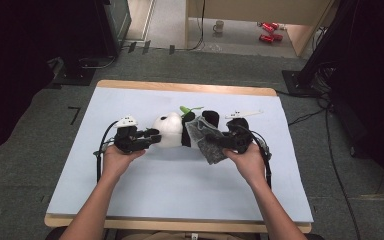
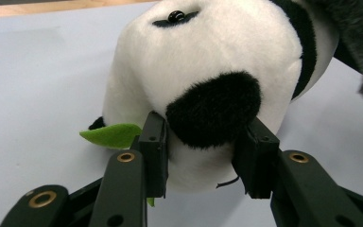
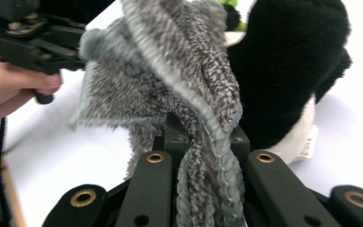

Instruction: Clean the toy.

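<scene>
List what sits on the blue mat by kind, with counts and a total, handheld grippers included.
Plush panda: 1
Grey fuzzy cloth: 1
Handheld grippers: 2, the left gripper with its jaws around the panda's black ear, the right gripper shut on the cloth
Total: 4

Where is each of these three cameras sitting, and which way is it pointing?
High view: fixed above the person's side, looking forward and down on the table; both forearms, the left gripper and the right gripper come in from below.
Left gripper view: rides on the left gripper, looking along its black jaws at the panda toy, whose head sits between them.
Right gripper view: rides on the right gripper, looking along jaws clamped on the grey cloth; the other hand shows at its left.
Shared: all three show the panda toy.
</scene>
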